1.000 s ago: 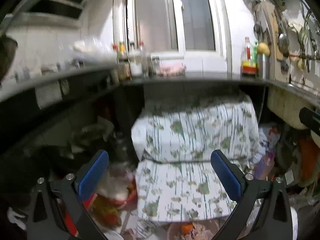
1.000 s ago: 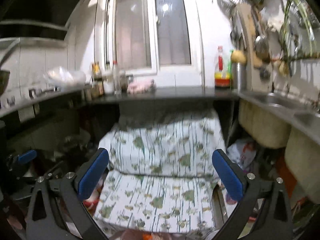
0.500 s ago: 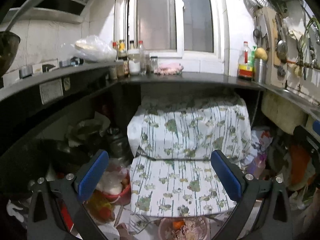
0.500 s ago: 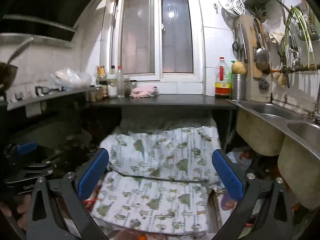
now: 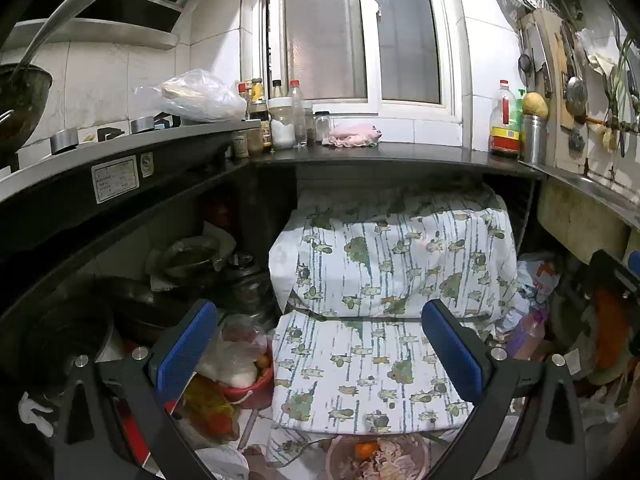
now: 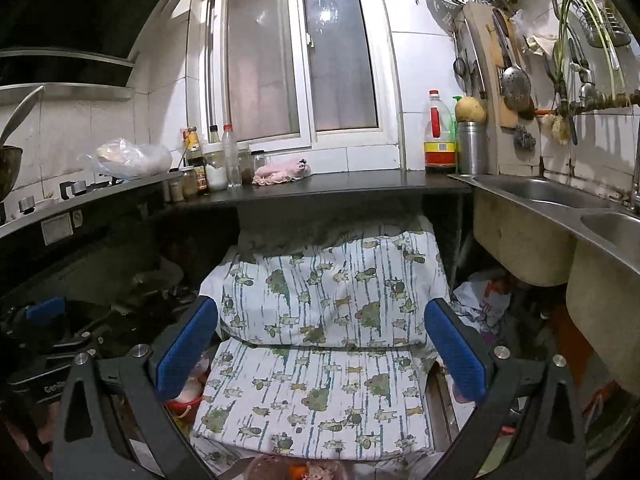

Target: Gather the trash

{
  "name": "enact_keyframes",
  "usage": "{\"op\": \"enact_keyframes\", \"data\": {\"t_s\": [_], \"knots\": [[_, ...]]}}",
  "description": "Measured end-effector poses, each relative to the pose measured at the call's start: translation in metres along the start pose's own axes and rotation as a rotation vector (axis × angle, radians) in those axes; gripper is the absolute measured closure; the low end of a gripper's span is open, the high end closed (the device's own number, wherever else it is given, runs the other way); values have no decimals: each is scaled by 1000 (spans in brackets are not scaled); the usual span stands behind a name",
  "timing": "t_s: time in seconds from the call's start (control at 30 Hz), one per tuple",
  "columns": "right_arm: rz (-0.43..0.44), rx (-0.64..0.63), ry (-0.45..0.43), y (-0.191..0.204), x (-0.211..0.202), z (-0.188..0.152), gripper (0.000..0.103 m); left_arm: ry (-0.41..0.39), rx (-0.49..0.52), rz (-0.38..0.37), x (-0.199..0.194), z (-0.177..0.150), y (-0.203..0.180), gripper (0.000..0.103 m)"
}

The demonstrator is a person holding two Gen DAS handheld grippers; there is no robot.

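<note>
My left gripper point(image 5: 318, 352) is open and empty, held above the floor in front of a covered box point(image 5: 384, 280) under the black counter point(image 5: 400, 158). My right gripper point(image 6: 320, 354) is open and empty too, facing the same covered box point(image 6: 320, 304). A pink bowl of food scraps point(image 5: 376, 456) sits on the floor at the bottom edge; it also shows in the right wrist view point(image 6: 296, 470). A red basin with plastic bags point(image 5: 240, 364) stands left of the box. The left gripper also shows at the left of the right wrist view point(image 6: 44, 312).
Bottles and jars point(image 5: 280, 120), a pink cloth point(image 5: 352, 136) and an oil bottle point(image 6: 439, 136) stand on the counter. A steel sink point(image 6: 560, 200) is at the right. Pots point(image 5: 184, 264) fill the left shelf. Bags point(image 6: 484, 300) lie under the sink.
Both grippers have risen and tilted up, so more of the window and counter top shows. Both stay open and empty.
</note>
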State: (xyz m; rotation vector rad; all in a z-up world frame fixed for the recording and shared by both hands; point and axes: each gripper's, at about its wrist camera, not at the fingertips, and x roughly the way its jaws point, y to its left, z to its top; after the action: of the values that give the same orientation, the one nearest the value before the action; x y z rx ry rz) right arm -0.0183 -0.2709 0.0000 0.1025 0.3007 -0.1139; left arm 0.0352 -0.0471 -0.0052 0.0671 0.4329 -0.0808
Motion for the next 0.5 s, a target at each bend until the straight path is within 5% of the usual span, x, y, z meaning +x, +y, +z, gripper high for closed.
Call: {"op": "enact_keyframes", "data": {"t_s": [0.17,0.5], "knots": [[15,-11,-2,2,0,-2,0,-35,16,44,-11,0,-1,0],[-1,-21,5,2,1,-4,0,-34,10,14,-14,0,2,0]]}}
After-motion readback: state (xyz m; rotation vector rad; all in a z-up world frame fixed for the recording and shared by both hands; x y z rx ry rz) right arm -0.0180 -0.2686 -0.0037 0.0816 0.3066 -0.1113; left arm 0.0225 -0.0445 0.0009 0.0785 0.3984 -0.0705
